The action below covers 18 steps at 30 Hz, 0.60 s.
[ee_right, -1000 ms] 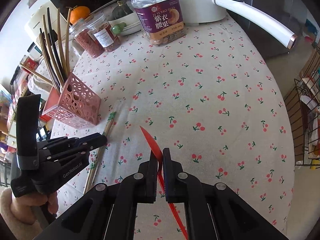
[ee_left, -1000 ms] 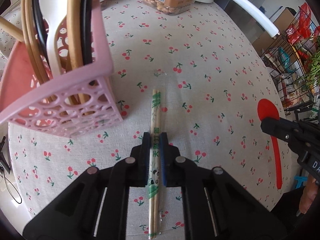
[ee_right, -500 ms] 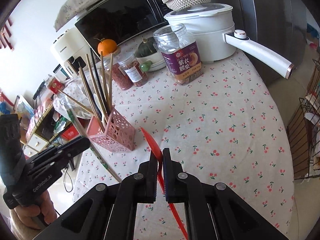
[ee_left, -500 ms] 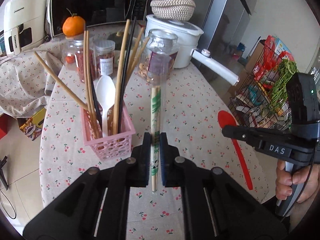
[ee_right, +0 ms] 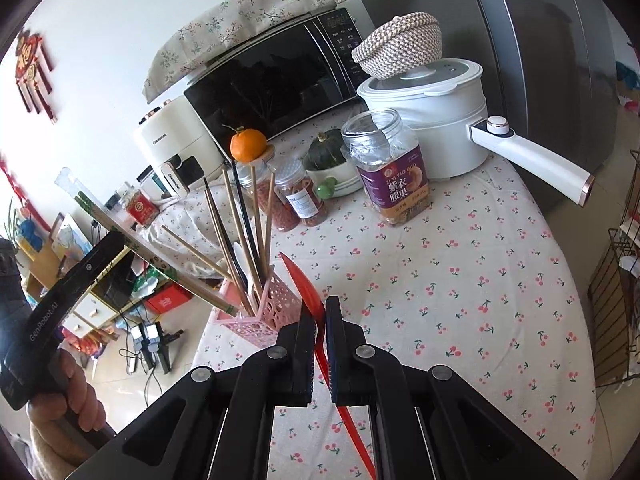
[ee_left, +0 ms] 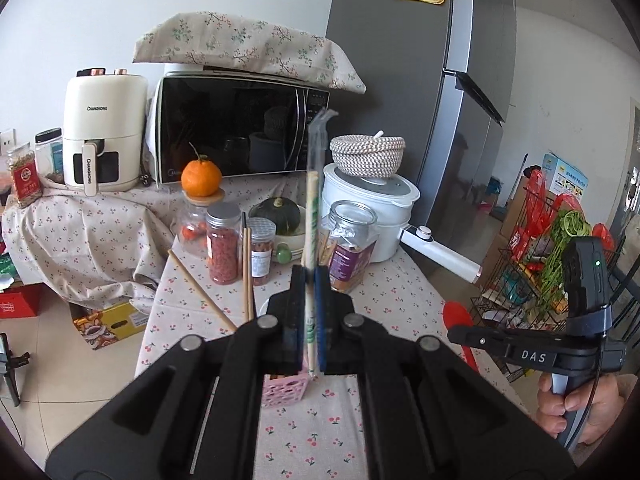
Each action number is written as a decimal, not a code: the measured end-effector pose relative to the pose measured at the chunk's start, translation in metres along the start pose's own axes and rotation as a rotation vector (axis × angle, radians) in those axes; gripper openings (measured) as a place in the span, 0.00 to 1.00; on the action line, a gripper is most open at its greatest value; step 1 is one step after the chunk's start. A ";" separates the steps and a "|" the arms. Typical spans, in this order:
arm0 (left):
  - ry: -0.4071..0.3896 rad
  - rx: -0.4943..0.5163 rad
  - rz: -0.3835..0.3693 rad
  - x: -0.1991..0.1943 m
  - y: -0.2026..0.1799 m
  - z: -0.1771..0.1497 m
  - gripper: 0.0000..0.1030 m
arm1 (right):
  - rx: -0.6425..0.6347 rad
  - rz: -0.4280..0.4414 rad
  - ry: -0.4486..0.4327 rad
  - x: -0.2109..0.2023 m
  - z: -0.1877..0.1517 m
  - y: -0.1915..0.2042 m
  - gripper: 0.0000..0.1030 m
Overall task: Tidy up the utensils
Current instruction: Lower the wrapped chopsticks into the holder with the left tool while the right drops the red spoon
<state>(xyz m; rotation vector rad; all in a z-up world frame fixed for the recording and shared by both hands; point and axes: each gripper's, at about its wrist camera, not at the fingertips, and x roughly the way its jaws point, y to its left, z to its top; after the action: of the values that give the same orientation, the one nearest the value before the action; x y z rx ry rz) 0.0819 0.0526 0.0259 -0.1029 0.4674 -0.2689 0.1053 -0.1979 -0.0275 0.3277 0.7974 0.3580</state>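
While upright, wrapped chopsticks (ee_left: pixel 311 216) show green print, clear sleeve.

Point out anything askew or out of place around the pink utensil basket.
One loose chopstick leans far out to the side of the pink basket, while the others stand nearly upright. An orange sits balanced on a jar lid behind it. Nothing looks spilled or broken.

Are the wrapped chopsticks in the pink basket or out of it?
Out: the left gripper holds the chopsticks, lower tip just above the basket.
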 end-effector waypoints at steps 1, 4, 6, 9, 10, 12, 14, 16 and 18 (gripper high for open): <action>-0.004 0.012 0.021 0.002 0.001 0.000 0.05 | -0.001 0.009 -0.012 -0.001 0.002 0.002 0.05; 0.021 0.012 0.049 0.013 0.009 -0.005 0.05 | -0.010 0.036 -0.050 -0.001 0.005 0.011 0.05; 0.045 0.018 0.070 0.022 0.013 -0.010 0.05 | -0.014 0.057 -0.081 -0.002 0.007 0.017 0.05; 0.100 0.040 0.094 0.039 0.017 -0.018 0.05 | -0.018 0.092 -0.141 -0.005 0.008 0.026 0.05; 0.123 0.043 0.094 0.045 0.019 -0.021 0.05 | -0.020 0.099 -0.165 -0.006 0.008 0.029 0.05; 0.152 0.043 0.085 0.054 0.022 -0.025 0.05 | -0.009 0.117 -0.218 -0.008 0.010 0.035 0.05; 0.197 0.047 0.069 0.063 0.022 -0.028 0.06 | 0.009 0.134 -0.262 -0.007 0.014 0.041 0.05; 0.227 0.036 0.070 0.065 0.024 -0.029 0.14 | 0.017 0.144 -0.300 -0.005 0.019 0.050 0.05; 0.242 0.021 0.083 0.059 0.026 -0.028 0.36 | 0.020 0.161 -0.336 -0.001 0.024 0.060 0.05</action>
<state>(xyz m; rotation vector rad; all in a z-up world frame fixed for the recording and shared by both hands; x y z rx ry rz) 0.1260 0.0597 -0.0283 -0.0298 0.7078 -0.2058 0.1116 -0.1484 0.0140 0.4586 0.4466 0.4326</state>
